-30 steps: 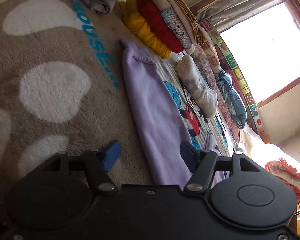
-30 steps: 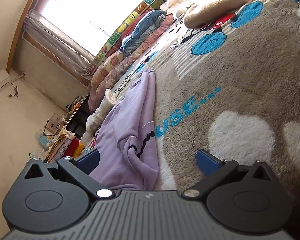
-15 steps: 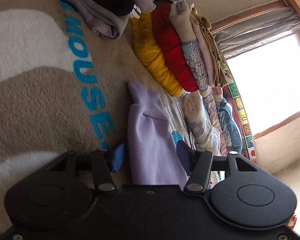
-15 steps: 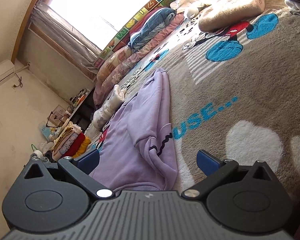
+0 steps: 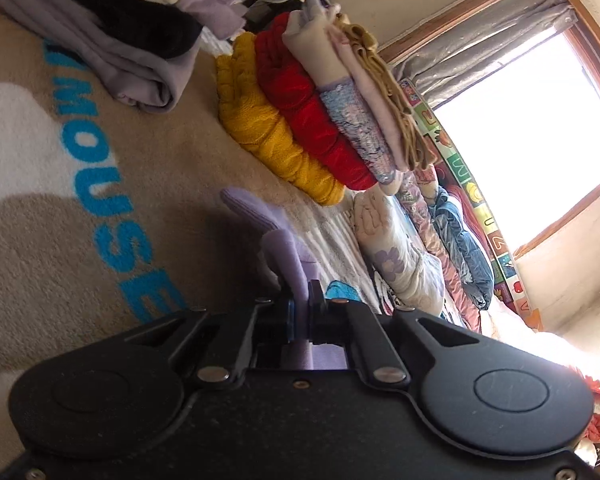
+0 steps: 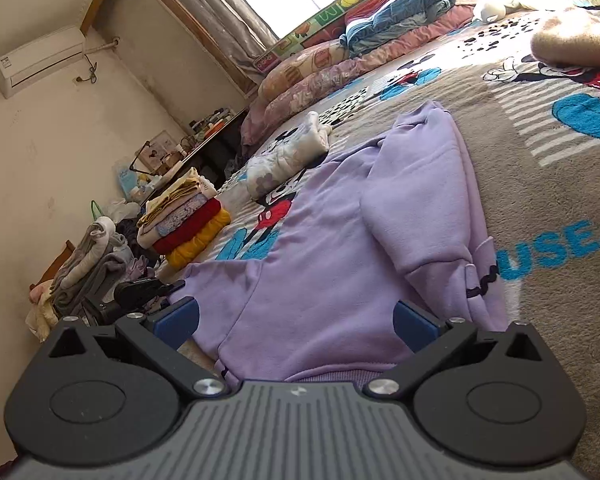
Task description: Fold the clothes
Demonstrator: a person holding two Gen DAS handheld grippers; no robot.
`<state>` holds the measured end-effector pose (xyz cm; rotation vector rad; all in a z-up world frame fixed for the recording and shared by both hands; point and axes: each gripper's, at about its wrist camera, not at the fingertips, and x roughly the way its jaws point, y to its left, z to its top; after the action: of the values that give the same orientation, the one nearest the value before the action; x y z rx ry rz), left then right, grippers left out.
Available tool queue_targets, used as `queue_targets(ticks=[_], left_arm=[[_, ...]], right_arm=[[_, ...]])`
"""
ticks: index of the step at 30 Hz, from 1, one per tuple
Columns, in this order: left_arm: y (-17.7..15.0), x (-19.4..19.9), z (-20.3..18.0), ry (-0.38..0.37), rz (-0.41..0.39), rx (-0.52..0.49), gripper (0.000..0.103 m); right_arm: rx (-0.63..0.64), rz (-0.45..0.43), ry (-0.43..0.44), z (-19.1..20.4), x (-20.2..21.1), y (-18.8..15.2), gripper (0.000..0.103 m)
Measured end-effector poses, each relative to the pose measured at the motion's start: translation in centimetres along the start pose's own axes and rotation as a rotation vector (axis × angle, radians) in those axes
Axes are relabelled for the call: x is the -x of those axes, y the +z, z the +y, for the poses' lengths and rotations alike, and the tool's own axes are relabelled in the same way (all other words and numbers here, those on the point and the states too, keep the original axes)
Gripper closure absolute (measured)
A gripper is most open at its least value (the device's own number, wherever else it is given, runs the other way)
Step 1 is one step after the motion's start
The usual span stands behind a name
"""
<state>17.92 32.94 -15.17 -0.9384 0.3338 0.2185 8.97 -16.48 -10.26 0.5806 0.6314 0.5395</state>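
Left gripper point(image 5: 300, 312) clamped on a fold of the lilac sweatshirt point(image 6: 340, 256), which rises toward 12 o'clock from its tips. Right gripper point(image 6: 296, 320) spread apart, the sweatshirt's hem between its fingers. Sweatshirt lies flat on the patterned blanket point(image 6: 540, 184); folded stack point(image 5: 312, 120) at 12 o'clock beyond.

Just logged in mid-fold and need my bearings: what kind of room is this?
Most likely a bedroom, with the work done on a bed or floor mat: a plush cartoon-print blanket underneath, pillows and quilts along the window, and a wall air conditioner.
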Motion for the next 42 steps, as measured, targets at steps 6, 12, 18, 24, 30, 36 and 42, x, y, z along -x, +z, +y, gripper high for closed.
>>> queue_targets(ticks=[6, 12, 18, 24, 30, 36, 42], left_arm=[[-3.5, -0.1, -8.1, -0.087, -0.03, -0.331, 0.101], [-10.8, -0.9, -14.9, -0.177, 0.074, -0.638, 0.101], [-17.6, -1.5, -17.2, -0.18, 0.202, -0.982, 0.101], [-19.6, -2.1, -15.5, -0.313, 0.445, -1.048, 0.038], [-13.7, 1.9, -14.3, -0.451, 0.407, -0.839, 0.041], [-8.3, 3.6, -10.7, -0.306, 0.234, -0.691, 0.041], [-5.8, 2.6, -7.2, -0.202, 0.253, -0.508, 0.042]], right_arm=[[-0.02, 0.007, 0.022, 0.6, -1.8, 0.4, 0.001], [-0.104, -0.015, 0.037, -0.3, -3.1, 1.0, 0.0], [-0.261, -0.033, 0.07, -2.7, -5.4, 1.6, 0.001], [-0.334, 0.002, 0.071, -2.9, -9.2, 1.7, 0.0], [-0.353, -0.003, 0.038, -1.9, -10.7, 0.8, 0.0], [-0.285, 0.011, -0.001, 0.6, -12.0, 0.3, 0.001], [-0.264, -0.013, -0.082, 1.4, -13.9, 0.3, 0.011]])
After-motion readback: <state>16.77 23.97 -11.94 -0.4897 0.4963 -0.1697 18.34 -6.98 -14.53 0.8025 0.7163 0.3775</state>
